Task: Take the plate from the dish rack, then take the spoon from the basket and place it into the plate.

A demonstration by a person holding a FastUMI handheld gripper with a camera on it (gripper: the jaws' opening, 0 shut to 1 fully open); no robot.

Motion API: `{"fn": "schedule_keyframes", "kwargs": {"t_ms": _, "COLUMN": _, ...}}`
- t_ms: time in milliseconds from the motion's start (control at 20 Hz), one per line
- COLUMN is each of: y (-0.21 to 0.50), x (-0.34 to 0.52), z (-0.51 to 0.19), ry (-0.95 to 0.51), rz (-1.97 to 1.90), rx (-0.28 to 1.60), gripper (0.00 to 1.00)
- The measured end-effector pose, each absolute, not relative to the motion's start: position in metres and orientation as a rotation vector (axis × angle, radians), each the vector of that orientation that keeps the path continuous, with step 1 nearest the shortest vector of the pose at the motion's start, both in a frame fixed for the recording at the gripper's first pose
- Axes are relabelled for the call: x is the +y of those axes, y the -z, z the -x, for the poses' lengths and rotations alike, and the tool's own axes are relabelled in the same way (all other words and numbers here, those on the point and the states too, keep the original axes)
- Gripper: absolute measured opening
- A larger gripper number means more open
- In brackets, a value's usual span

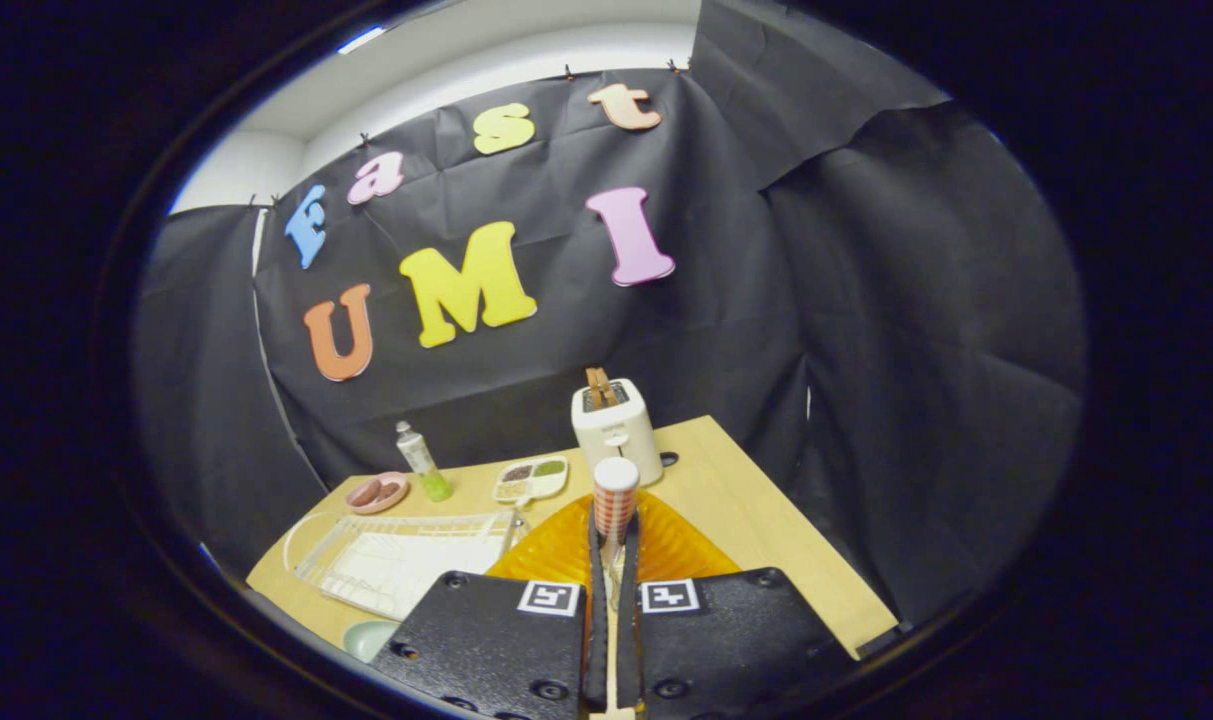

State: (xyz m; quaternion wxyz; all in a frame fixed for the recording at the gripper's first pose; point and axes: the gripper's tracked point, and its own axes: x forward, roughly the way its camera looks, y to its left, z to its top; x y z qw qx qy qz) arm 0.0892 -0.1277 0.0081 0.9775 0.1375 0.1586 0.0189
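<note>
Gripper [614, 545] clenched on orange plate [666, 545]
Plate edge pinched between both fingers, rest fanning ahead over table [766, 520]; dish rack [396, 560] beside it, checkered cup [615, 497] just beyond fingertips.

One toaster [617, 428], one bottle [422, 462], two small dishes [377, 492] [532, 478], one rack [406, 560] and one orange plate [566, 548] beyond the jaws.

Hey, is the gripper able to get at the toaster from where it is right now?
Probably not straight away. The gripper fingers are nearly closed, seemingly on a thin utensil over the orange plate, and the checked cup stands directly between them and the toaster.
</note>
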Motion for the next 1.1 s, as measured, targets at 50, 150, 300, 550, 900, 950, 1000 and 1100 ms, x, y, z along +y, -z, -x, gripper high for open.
{"fn": "schedule_keyframes", "kwargs": {"t_ms": 50, "y": -0.013, "x": -0.115, "z": -0.080, "ry": -0.052, "rz": -0.274, "rx": 0.315, "gripper": 0.09}}
{"fn": "schedule_keyframes", "kwargs": {"t_ms": 150, "y": -0.016, "x": -0.089, "z": -0.062, "ry": -0.077, "rz": -0.249, "rx": 0.311, "gripper": 0.09}}
{"fn": "schedule_keyframes", "kwargs": {"t_ms": 300, "y": -0.008, "x": -0.048, "z": -0.040, "ry": -0.115, "rz": -0.193, "rx": 0.311, "gripper": 0.09}}
{"fn": "schedule_keyframes", "kwargs": {"t_ms": 550, "y": 0.022, "x": 0.034, "z": -0.017, "ry": -0.216, "rz": -0.210, "rx": 0.365, "gripper": 0.09}}
{"fn": "schedule_keyframes", "kwargs": {"t_ms": 900, "y": 0.083, "x": 0.128, "z": -0.002, "ry": -0.310, "rz": -0.243, "rx": 0.491, "gripper": 0.09}}
{"fn": "schedule_keyframes", "kwargs": {"t_ms": 950, "y": 0.088, "x": 0.135, "z": -0.002, "ry": -0.316, "rz": -0.248, "rx": 0.501, "gripper": 0.09}}
{"fn": "schedule_keyframes", "kwargs": {"t_ms": 1000, "y": 0.093, "x": 0.140, "z": -0.002, "ry": -0.317, "rz": -0.253, "rx": 0.509, "gripper": 0.09}}
{"fn": "schedule_keyframes", "kwargs": {"t_ms": 1100, "y": 0.099, "x": 0.148, "z": -0.001, "ry": -0.317, "rz": -0.259, "rx": 0.508, "gripper": 0.09}}
